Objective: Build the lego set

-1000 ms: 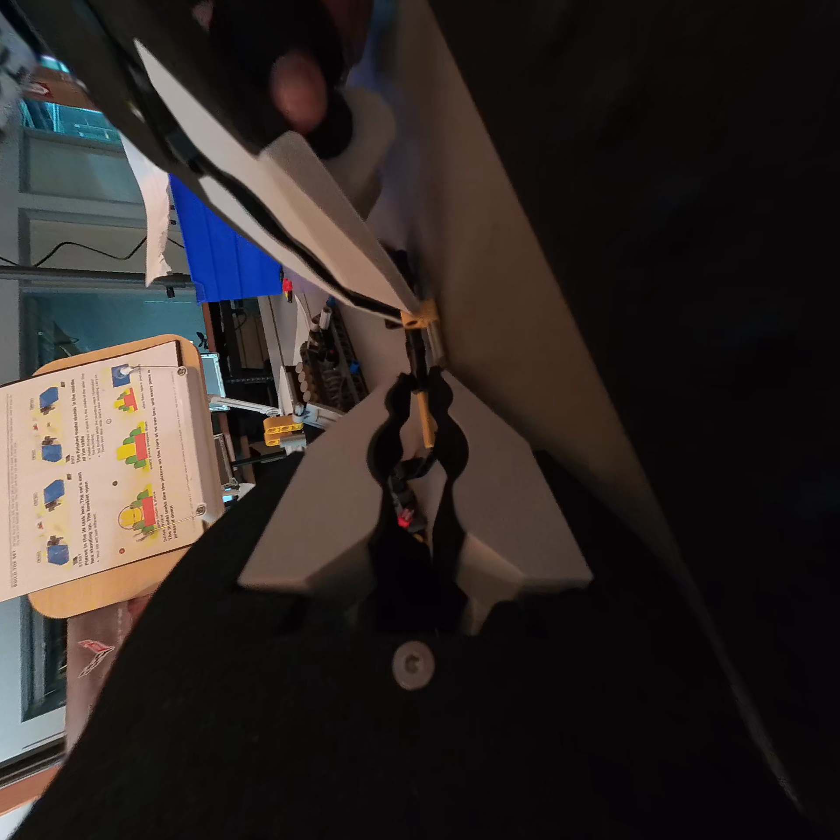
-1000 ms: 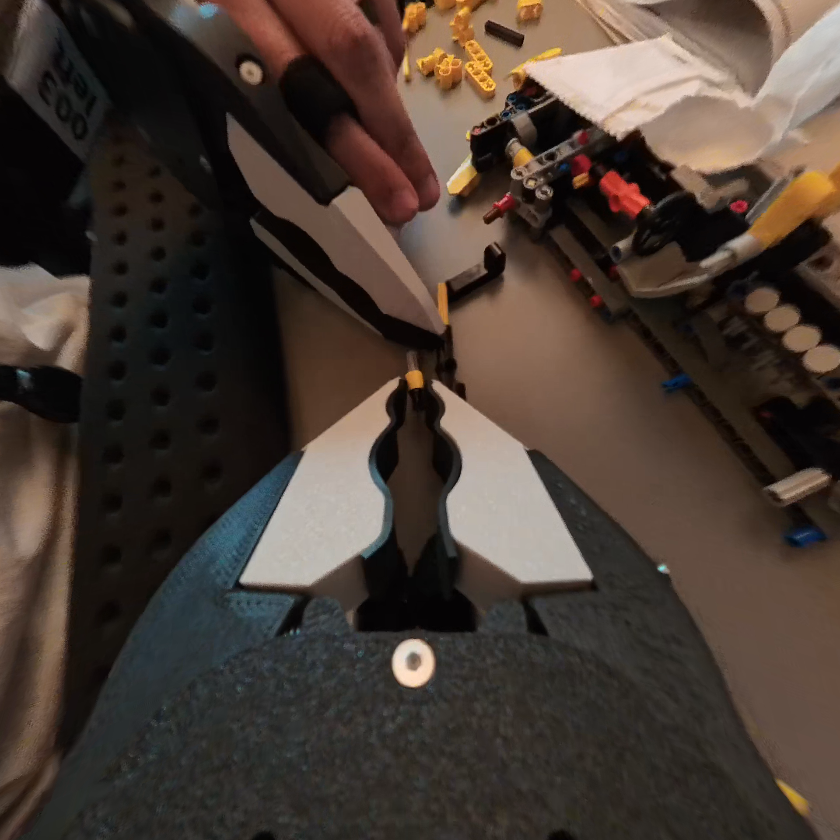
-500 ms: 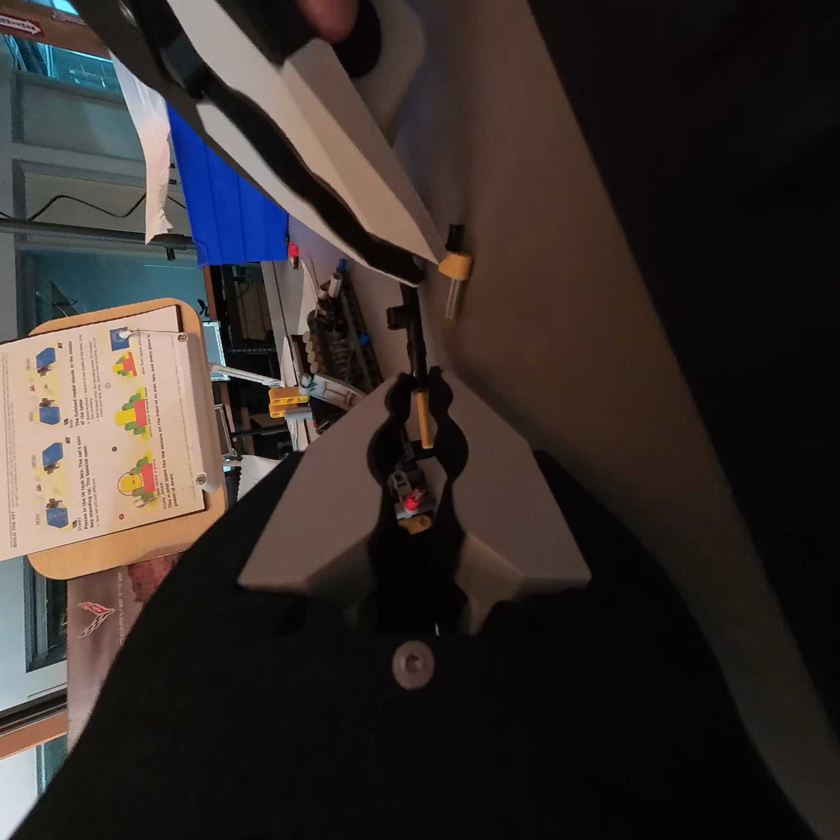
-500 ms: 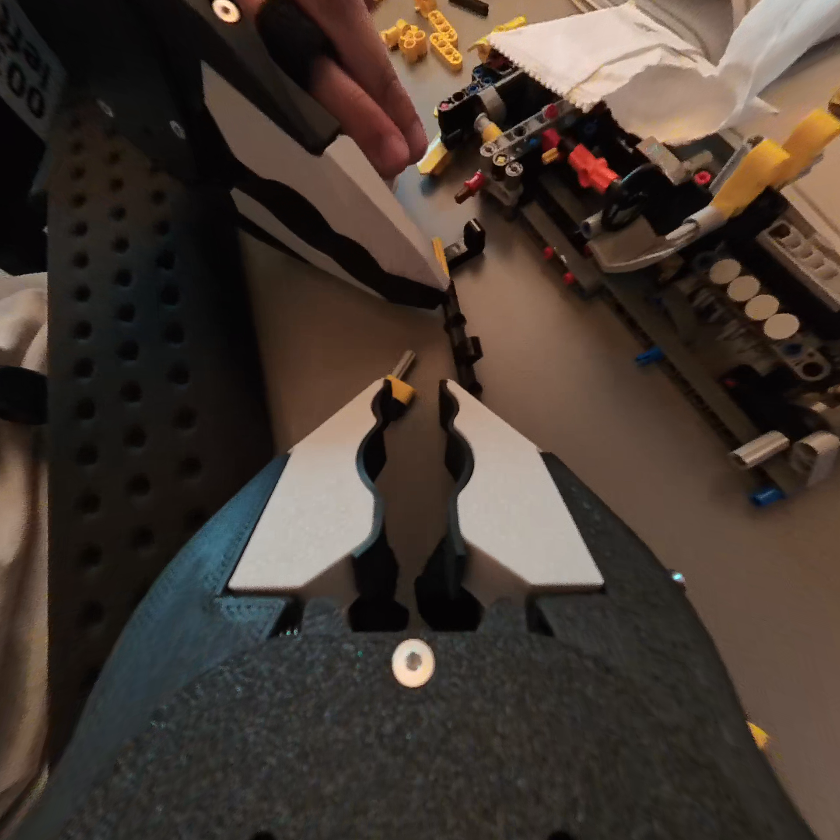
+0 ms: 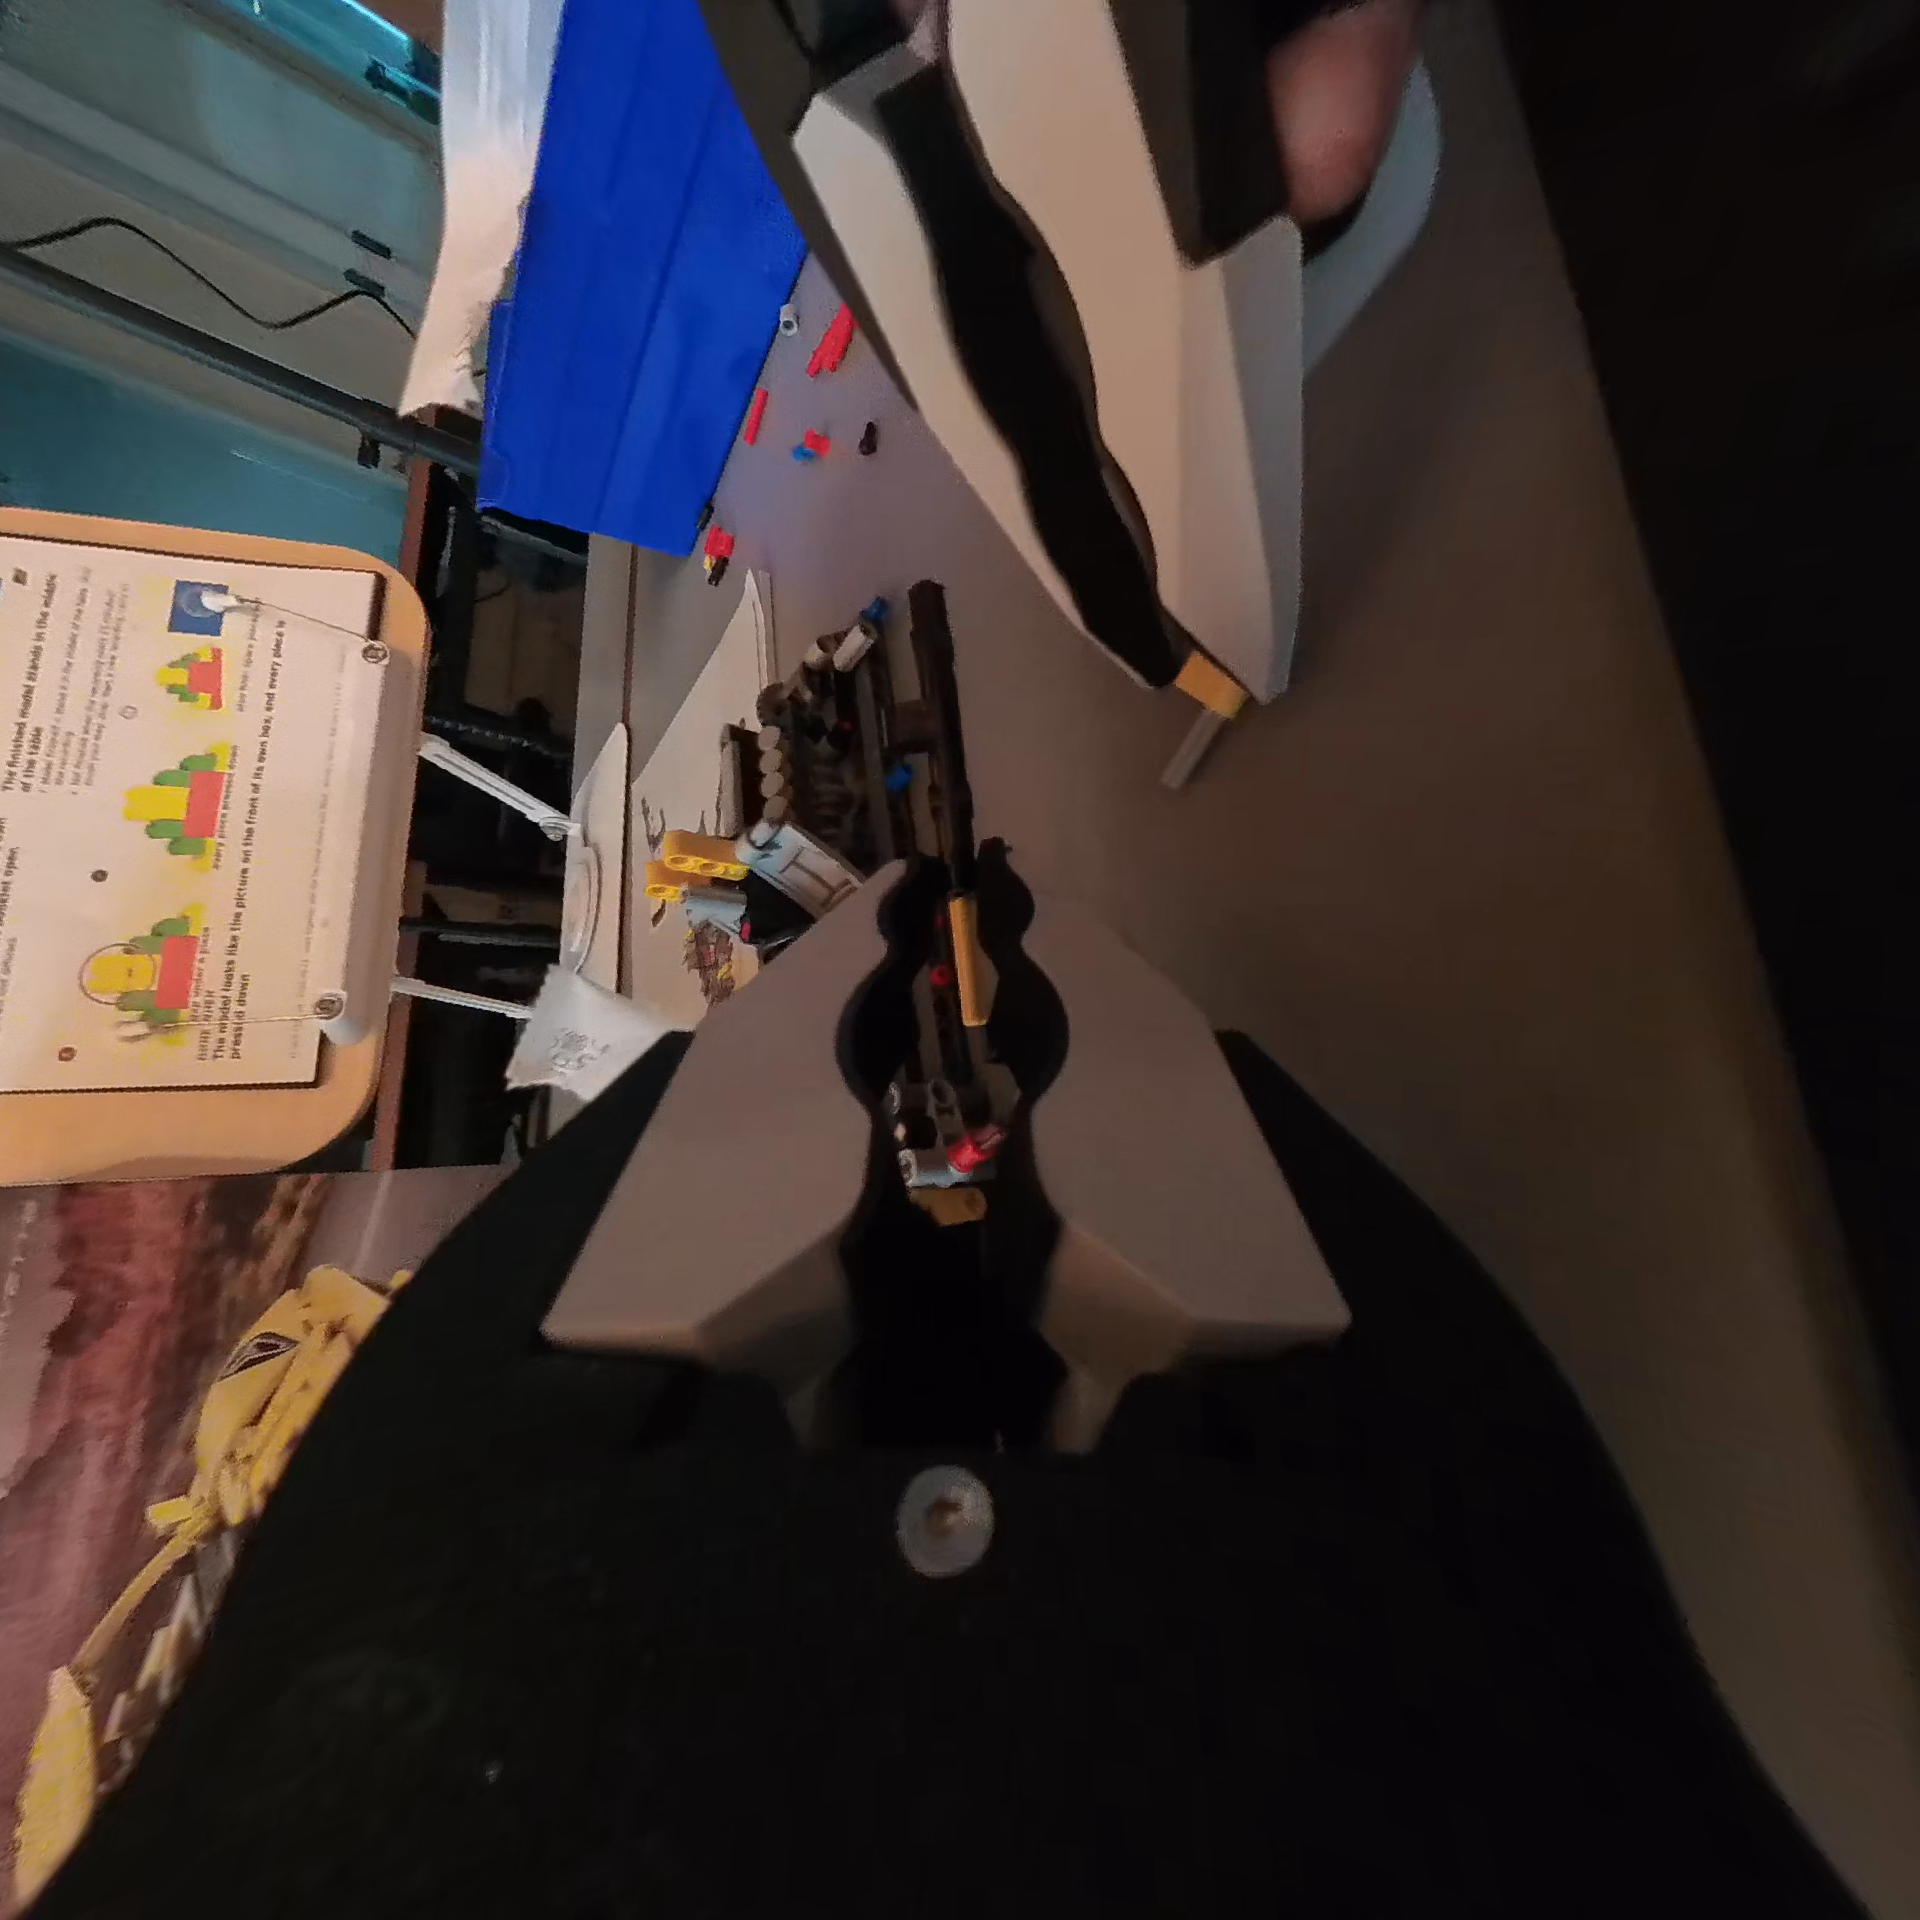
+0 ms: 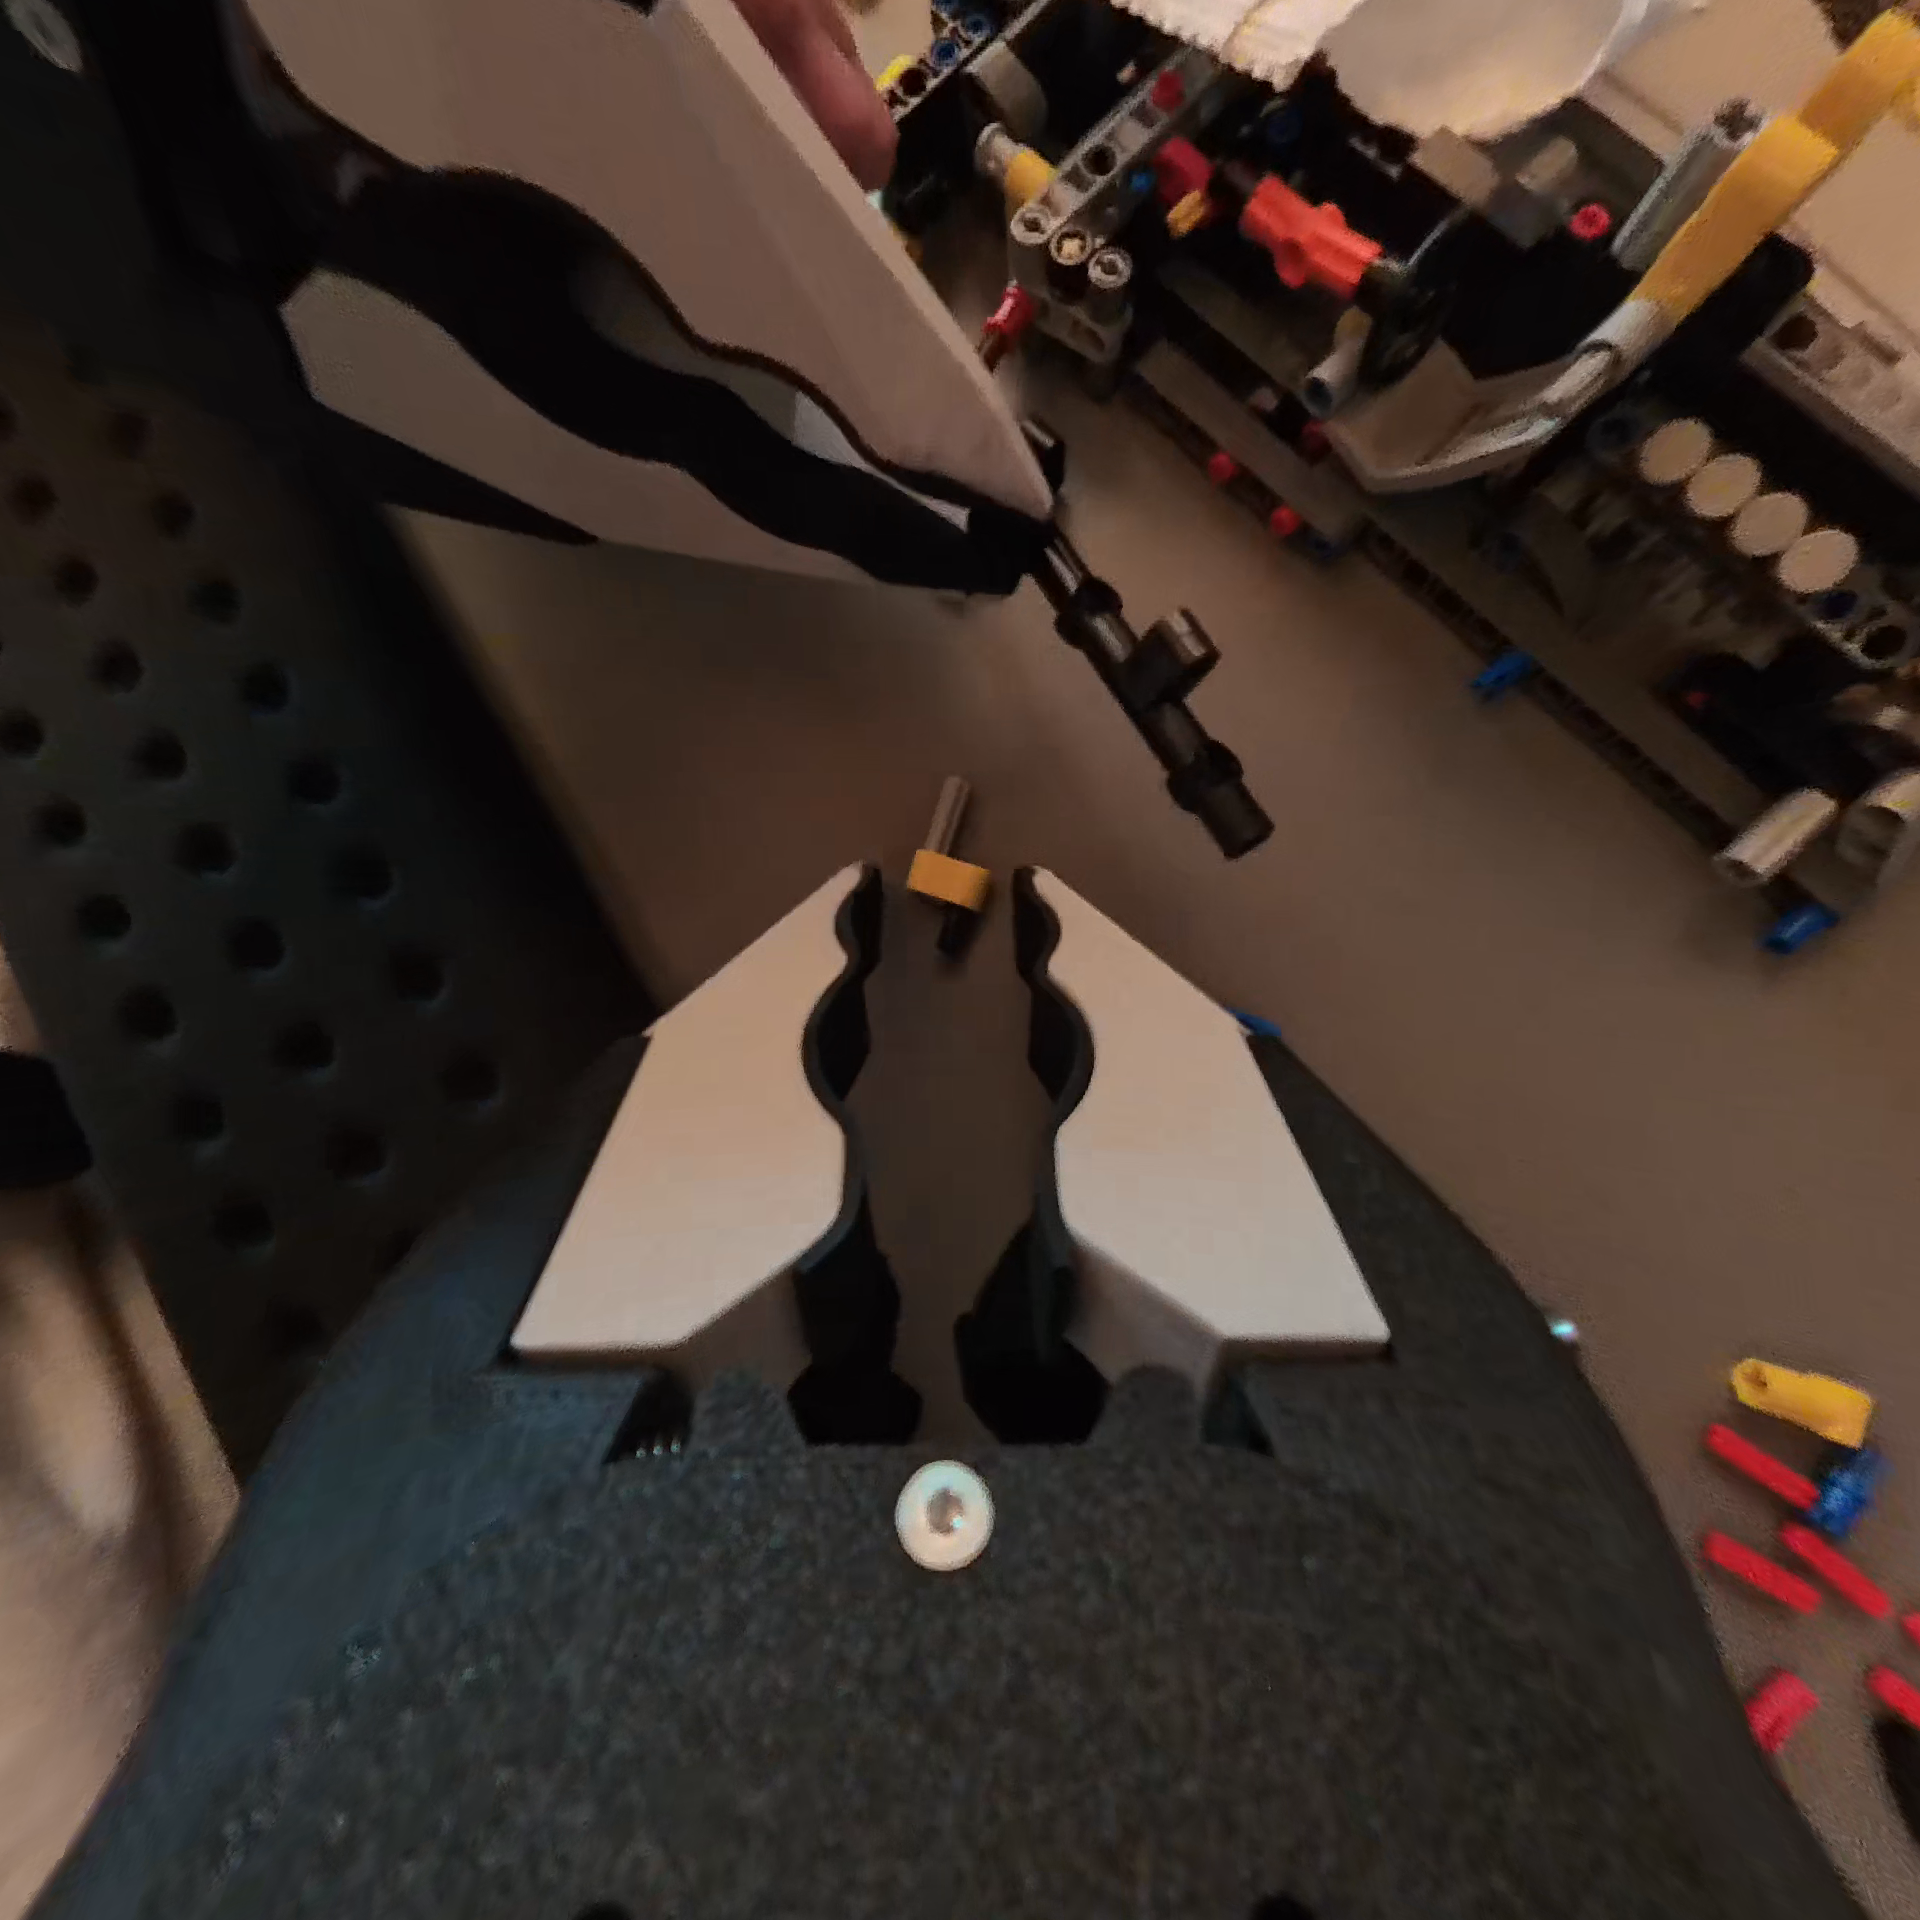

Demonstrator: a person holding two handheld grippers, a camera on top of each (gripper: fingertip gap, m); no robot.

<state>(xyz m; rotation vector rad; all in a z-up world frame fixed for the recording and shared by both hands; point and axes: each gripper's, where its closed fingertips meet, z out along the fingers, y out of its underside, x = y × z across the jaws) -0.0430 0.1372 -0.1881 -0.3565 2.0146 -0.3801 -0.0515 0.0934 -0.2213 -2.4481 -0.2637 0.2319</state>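
Holding, left gripper point(image 5: 951, 883): clenched on a black rod point(image 5: 961, 997) that carries a tan sleeve; in the right wrist view we see the rod point(image 6: 1143, 675) jutting from its tips, clear of the table point(image 6: 1351, 1039).
Right gripper point(image 6: 943, 871): jaws parted, nothing pinched that we can confirm.
Bush point(image 6: 948, 883): yellow, threaded on a short grey pin, sitting between the right tips and touching neither as far as we see. We cannot tell whether it rests on the table or clings to a finger.
Gap: bush and rod are near but apart, not joined.
Loose parts point(image 6: 1766, 1548): red pins, one blue and one yellow piece on the table at the right.
Model point(image 6: 1455, 343): a long, partly built chassis lies beyond both tools, with a white bag point(image 6: 1455, 62) draped on it.
Background: a blue bin point(image 5: 644, 291) and a picture sheet point(image 5: 177, 821) on a stand.
Progress: we judge the chassis well advanced. The rod sub-assembly is unfinished and not yet mounted.
Remaining: regrip the bush, seat it on the rod, fit the rod to the model, use up the loose parts.
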